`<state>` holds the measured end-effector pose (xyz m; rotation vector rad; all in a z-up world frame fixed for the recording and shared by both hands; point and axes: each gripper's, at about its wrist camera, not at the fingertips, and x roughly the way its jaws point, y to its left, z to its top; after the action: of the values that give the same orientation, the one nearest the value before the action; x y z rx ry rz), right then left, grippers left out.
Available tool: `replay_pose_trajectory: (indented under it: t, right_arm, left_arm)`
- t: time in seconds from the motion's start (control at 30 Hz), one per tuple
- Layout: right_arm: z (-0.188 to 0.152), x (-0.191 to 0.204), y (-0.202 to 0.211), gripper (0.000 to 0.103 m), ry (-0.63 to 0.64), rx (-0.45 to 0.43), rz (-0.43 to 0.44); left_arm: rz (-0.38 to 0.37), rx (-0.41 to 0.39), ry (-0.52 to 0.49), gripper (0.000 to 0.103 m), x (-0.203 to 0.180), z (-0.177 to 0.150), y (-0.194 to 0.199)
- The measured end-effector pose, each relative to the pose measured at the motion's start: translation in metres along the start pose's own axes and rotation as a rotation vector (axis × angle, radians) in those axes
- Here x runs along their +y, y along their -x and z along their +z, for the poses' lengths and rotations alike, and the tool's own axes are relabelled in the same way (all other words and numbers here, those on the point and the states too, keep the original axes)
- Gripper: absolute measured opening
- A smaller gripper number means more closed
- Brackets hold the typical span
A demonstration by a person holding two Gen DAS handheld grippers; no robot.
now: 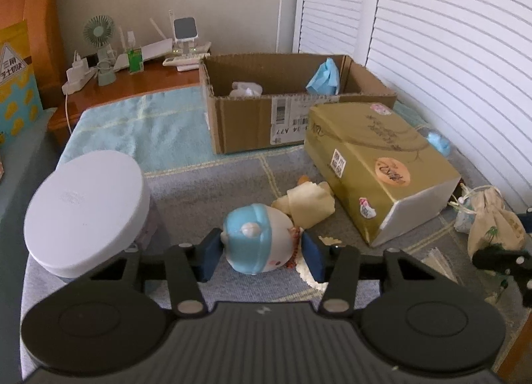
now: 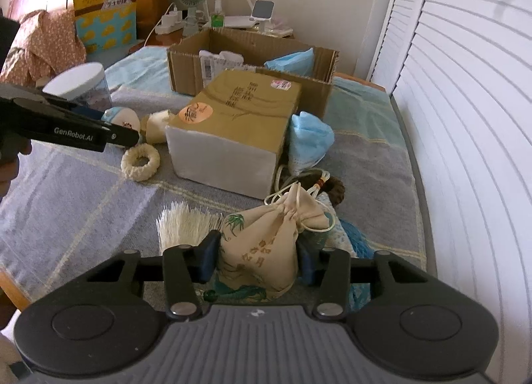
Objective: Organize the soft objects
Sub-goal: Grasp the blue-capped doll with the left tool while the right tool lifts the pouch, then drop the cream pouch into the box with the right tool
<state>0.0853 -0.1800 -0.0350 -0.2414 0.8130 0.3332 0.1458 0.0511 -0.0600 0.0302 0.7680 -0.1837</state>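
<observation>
My left hand-held gripper (image 1: 262,252) is clamped on the round blue-capped doll (image 1: 257,239) on the bed (image 1: 199,184); my right hand-held gripper (image 2: 257,256) squeezes the cream drawstring pouch (image 2: 266,244). Beyond both lies the gold box (image 2: 239,118), then the open cardboard box (image 1: 246,124).

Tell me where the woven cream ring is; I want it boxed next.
In the right wrist view the woven cream ring lies flat on the grey blanket, left of the gold box and just beyond the left gripper.
</observation>
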Motion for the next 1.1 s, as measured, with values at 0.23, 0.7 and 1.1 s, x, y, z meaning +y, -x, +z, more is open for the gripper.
replay_pose_trajectory:
  t: [0.23, 0.7, 1.1]
  right_arm:
    - [0.012, -0.008, 0.029, 0.052, -0.024, -0.076, -0.010]
    - [0.074, -0.037, 0.054, 0.052, -0.176, -0.136, -0.018]
    - [0.164, -0.044, 0.061, 0.052, -0.195, -0.211, 0.033]
  left_arm:
    - [-0.047, -0.023, -0.059, 0.050, -0.006, 0.005, 0.025]
    - [-0.139, -0.060, -0.177, 0.050, -0.022, 0.005, 0.057]
    - [-0.176, -0.058, -0.163, 0.050, -0.018, -0.002, 0.056]
